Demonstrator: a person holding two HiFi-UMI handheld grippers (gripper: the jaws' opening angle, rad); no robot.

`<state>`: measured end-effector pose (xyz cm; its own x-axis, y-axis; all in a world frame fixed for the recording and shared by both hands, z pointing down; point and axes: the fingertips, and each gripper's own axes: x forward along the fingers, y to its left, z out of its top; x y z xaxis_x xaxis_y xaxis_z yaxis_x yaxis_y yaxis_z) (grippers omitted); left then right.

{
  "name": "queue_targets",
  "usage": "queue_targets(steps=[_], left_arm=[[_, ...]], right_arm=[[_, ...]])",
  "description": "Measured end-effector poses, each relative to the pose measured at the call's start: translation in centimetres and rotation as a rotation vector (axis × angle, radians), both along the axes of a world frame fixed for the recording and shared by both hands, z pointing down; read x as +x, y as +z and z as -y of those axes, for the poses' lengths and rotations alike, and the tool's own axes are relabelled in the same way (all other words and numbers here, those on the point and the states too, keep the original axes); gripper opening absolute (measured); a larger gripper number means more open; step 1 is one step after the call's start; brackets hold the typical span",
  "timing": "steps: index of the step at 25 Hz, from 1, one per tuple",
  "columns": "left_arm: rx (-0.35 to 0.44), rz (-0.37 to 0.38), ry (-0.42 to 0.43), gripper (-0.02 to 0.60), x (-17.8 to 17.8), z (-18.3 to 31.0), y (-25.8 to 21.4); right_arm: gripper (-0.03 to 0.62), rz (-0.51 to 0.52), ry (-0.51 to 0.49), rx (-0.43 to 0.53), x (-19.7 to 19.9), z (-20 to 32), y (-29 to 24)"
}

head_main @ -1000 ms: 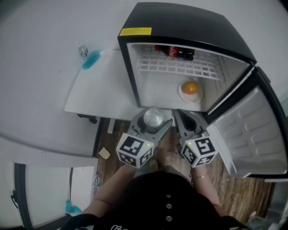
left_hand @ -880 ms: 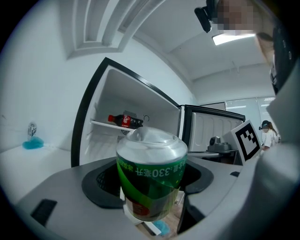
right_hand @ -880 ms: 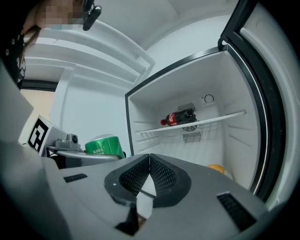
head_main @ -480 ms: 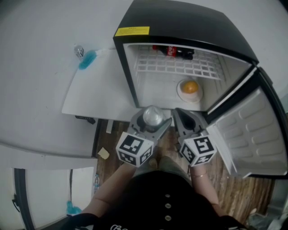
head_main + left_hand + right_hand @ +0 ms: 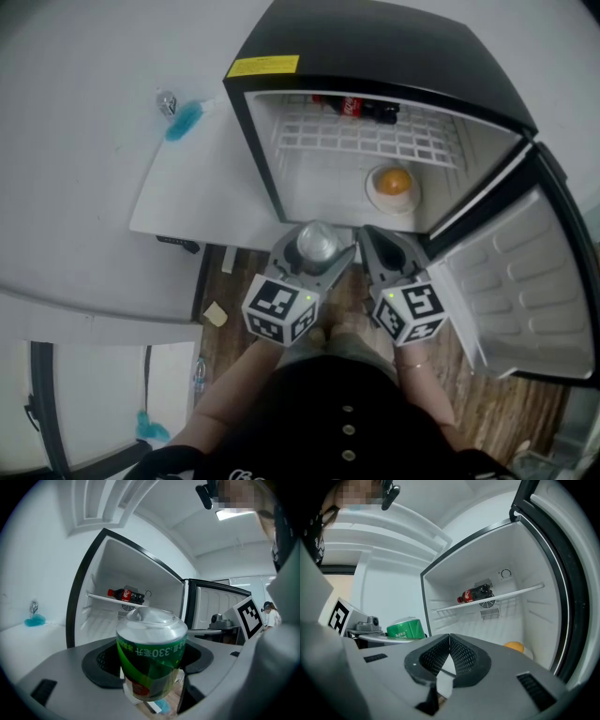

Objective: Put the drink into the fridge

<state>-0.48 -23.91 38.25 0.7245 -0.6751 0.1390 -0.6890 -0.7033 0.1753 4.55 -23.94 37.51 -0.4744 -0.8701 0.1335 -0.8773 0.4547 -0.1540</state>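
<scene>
My left gripper point(image 5: 315, 253) is shut on a green drink can point(image 5: 151, 656), held upright just in front of the open black mini fridge point(image 5: 375, 47); the can's silver top point(image 5: 319, 242) shows in the head view. My right gripper point(image 5: 382, 253) hangs beside it on the right, shut with nothing between its pads point(image 5: 449, 654). In the right gripper view the can point(image 5: 405, 629) sits at the left. Inside the fridge, a cola bottle point(image 5: 361, 108) lies on the wire shelf point(image 5: 375, 139), and an orange on a small plate point(image 5: 395, 184) sits on the floor of the compartment.
The fridge door point(image 5: 525, 281) stands swung open at the right. A white table point(image 5: 202, 187) adjoins the fridge on the left, with a blue object point(image 5: 186, 120) and a small glass item point(image 5: 167, 101) at its far end. Wooden floor point(image 5: 487, 403) lies below.
Both grippers and the can hold almost the same place. The view has shifted slightly, so the fridge sits a little nearer and to the left.
</scene>
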Motion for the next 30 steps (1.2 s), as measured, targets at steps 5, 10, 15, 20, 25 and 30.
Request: queue_targets(steps=[5,10,15,20,25,30], left_arm=[[-0.002,0.006,-0.020,0.342,0.5,0.4,0.0],[-0.004,0.015,-0.025,0.342,0.8,0.6,0.2],[-0.015,0.020,-0.026,0.342,0.9,0.9,0.7],[-0.020,0.031,-0.033,0.342,0.8,1.7,1.3],[-0.007,0.060,-0.023,0.342,1.1,2.5,2.1],[-0.022,0.066,-0.015,0.342,1.4,3.5,3.3]], right_arm=[[0.009,0.002,-0.012,-0.012,0.5,0.2,0.1],[0.009,-0.004,-0.021,-0.022,0.7,0.4,0.4],[0.009,-0.009,-0.031,-0.026,0.6,0.9,0.7],[0.009,-0.017,-0.024,-0.028,1.0,1.9,1.2],[0.009,-0.024,-0.011,-0.044,1.5,2.6,2.1],[0.009,-0.034,0.001,-0.061,1.7,3.4,3.6]])
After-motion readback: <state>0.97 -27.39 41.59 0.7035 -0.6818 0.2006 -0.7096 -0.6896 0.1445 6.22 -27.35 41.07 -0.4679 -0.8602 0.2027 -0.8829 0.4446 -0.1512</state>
